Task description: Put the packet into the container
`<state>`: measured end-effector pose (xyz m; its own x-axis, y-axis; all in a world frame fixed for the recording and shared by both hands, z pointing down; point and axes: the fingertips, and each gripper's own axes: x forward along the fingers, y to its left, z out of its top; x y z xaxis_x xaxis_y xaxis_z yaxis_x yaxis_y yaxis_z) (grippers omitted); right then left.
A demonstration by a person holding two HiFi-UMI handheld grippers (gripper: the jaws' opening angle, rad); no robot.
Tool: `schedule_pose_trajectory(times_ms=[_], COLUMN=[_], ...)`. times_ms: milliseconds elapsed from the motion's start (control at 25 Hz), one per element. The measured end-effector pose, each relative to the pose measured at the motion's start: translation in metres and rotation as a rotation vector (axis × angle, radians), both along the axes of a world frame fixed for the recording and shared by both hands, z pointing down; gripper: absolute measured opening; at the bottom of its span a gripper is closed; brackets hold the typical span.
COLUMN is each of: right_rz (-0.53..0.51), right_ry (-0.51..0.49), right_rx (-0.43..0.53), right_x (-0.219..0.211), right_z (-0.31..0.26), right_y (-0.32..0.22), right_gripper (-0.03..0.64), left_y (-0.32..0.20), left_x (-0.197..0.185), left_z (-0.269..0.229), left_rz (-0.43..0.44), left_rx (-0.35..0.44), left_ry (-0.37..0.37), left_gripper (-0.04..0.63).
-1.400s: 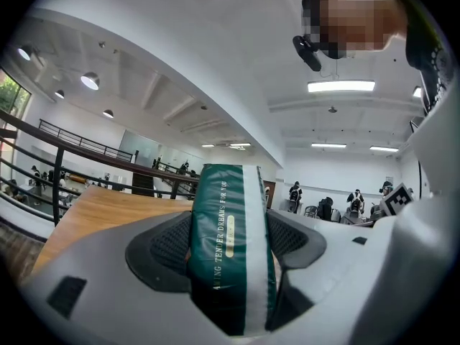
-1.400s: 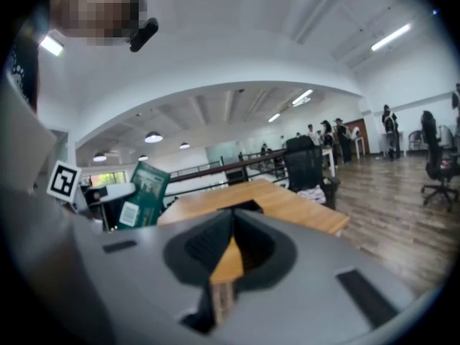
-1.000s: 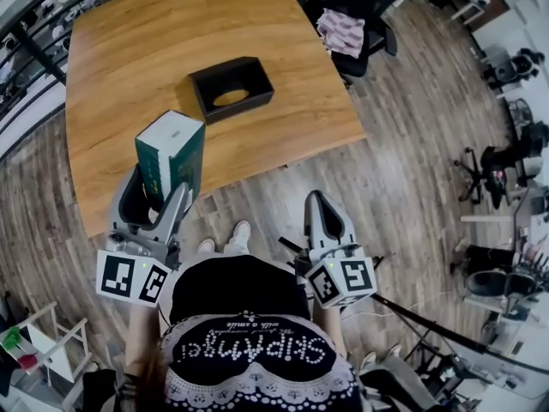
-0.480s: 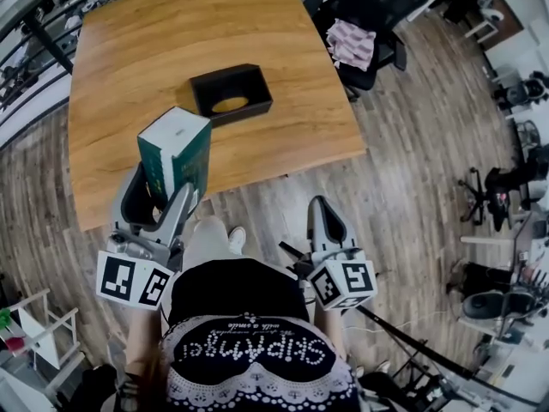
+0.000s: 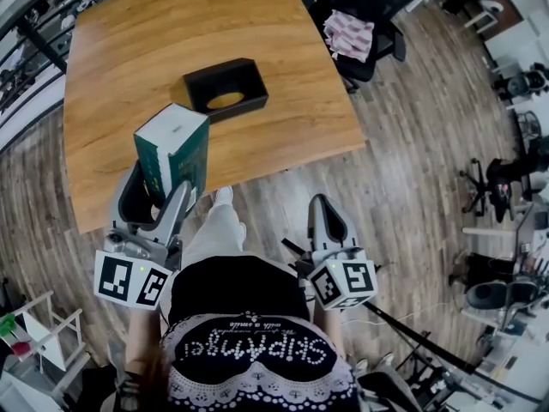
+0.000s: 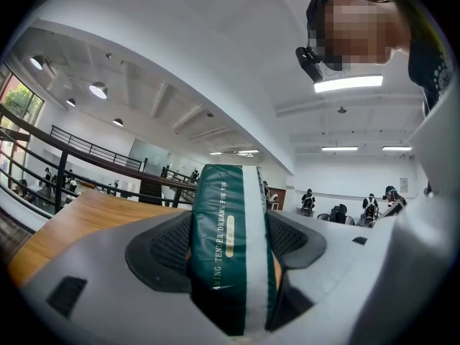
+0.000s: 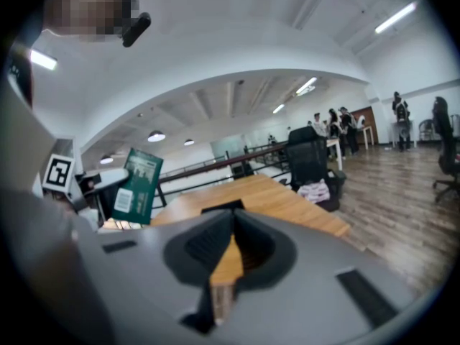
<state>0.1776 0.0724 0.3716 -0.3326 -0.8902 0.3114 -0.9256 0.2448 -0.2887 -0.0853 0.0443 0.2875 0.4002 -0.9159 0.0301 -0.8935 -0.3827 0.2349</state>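
A dark green and white packet (image 5: 171,154) stands upright between the jaws of my left gripper (image 5: 157,197), which is shut on it, held over the near edge of the wooden table (image 5: 129,50). The left gripper view shows the packet (image 6: 230,243) squeezed between both pads. The black open container (image 5: 220,87) sits on the table beyond the packet, with wood showing through its bottom. My right gripper (image 5: 324,221) hangs over the floor to the right, its jaws closed together with nothing in them. In the right gripper view the packet (image 7: 136,185) and the container (image 7: 223,207) appear at left and centre.
A black office chair (image 5: 360,24) with a pink checked cloth (image 5: 349,34) on it stands at the table's right side. Dark railings (image 5: 34,41) run along the left. More chairs (image 5: 506,170) stand far right. The person's legs and shoe (image 5: 221,200) are below the table edge.
The view has shifted slightly as the person steps forward, one leg now swung toward the table. The packet stays clamped in the left gripper; the right gripper holds its place.
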Motion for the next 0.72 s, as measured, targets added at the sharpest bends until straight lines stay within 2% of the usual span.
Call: schedule_pose_trajectory(times_ms=[320, 720], right_rz=[0.023, 0.003], right_ry=[0.003, 0.018], right_rx=[-0.021, -0.015], right_x=[0.005, -0.017], right_z=[0.005, -0.004], right_y=[-0.025, -0.098], right_gripper=[0.037, 0.037], left_y=[-0.033, -0.101], left_x=[0.003, -0.013], left_z=[0.006, 0.005], left_rz=[0.017, 0.020], left_rx=[-0.013, -0.011], left_ry=[0.006, 0.024], left_gripper=[0.348, 0.348])
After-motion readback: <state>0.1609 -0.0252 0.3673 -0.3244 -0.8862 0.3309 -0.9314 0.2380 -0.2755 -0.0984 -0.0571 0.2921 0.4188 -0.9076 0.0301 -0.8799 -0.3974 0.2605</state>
